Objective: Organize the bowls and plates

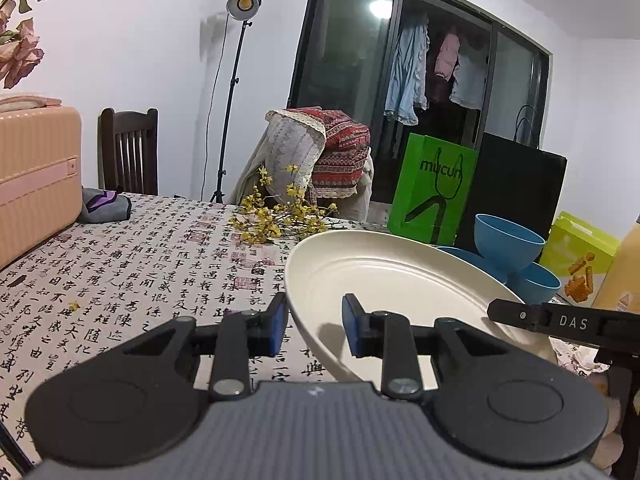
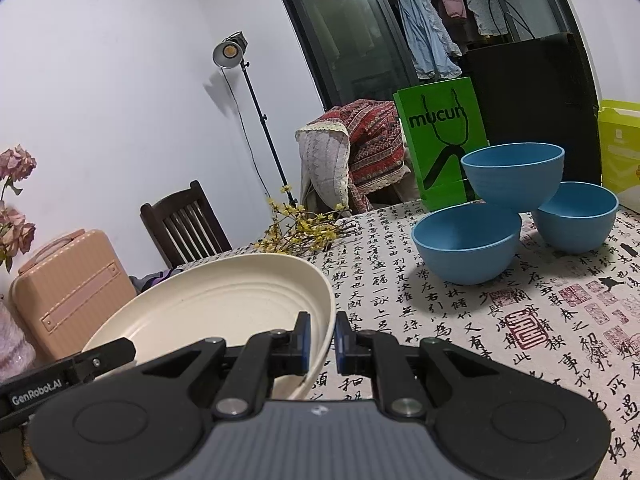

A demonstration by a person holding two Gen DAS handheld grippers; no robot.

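A cream plate [image 1: 384, 276] is held tilted above the table; it also shows in the right wrist view [image 2: 216, 304]. My left gripper [image 1: 315, 322] is open, with the plate's left rim between its blue pads and a gap on both sides. My right gripper [image 2: 322, 338] is shut on the plate's right rim. Three blue bowls stand at the back right: two on the table [image 2: 466, 244] [image 2: 576, 216] and one [image 2: 514, 172] resting on top of them. They also show behind the plate in the left wrist view [image 1: 508, 240].
A table with a calligraphy-print cloth [image 2: 500, 320]. Yellow flower sprigs [image 1: 276, 216] lie at its middle back. A green bag [image 2: 440, 140], a black bag [image 2: 536, 112] and a yellow-green box [image 2: 618, 148] stand behind the bowls. A pink suitcase [image 1: 36, 176] stands left.
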